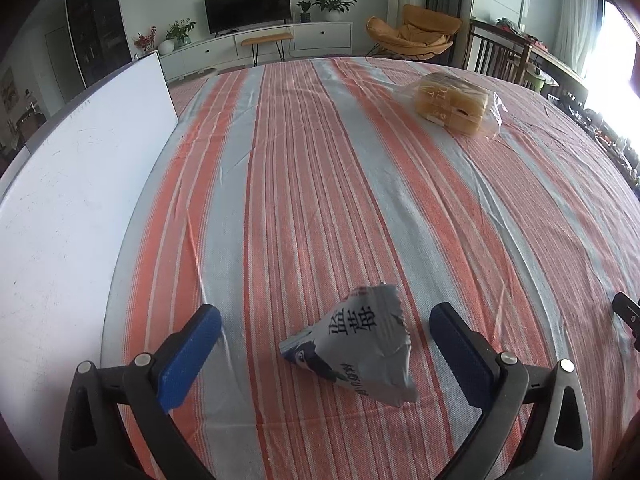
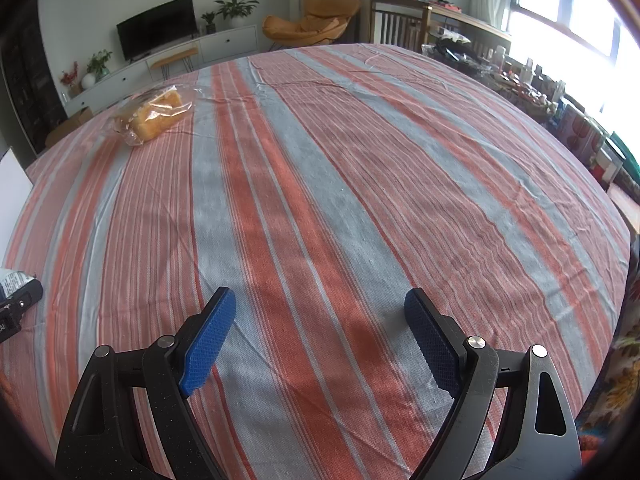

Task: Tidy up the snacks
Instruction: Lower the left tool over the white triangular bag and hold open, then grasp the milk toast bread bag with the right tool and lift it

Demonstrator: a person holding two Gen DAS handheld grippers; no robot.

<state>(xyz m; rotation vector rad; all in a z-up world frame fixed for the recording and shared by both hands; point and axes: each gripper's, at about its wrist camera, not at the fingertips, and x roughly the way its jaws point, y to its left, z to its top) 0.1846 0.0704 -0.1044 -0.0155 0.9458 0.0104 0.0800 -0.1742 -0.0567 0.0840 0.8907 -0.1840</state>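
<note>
A grey snack packet [image 1: 356, 340] with blue print lies on the striped tablecloth [image 1: 320, 180], between the wide-open blue-padded fingers of my left gripper [image 1: 326, 328], untouched. A clear bag of yellow bread [image 1: 452, 106] lies far right across the table; in the right wrist view it lies far left [image 2: 154, 118]. My right gripper [image 2: 320, 326] is open and empty over bare cloth. The packet's edge [image 2: 14, 278] and the left gripper's body show at the left edge of the right wrist view.
A white board [image 1: 80, 200] lies along the table's left side. A cluttered shelf of items [image 2: 560, 112] runs along the table's right edge under the window. Chairs, a TV and a cabinet stand beyond the far edge.
</note>
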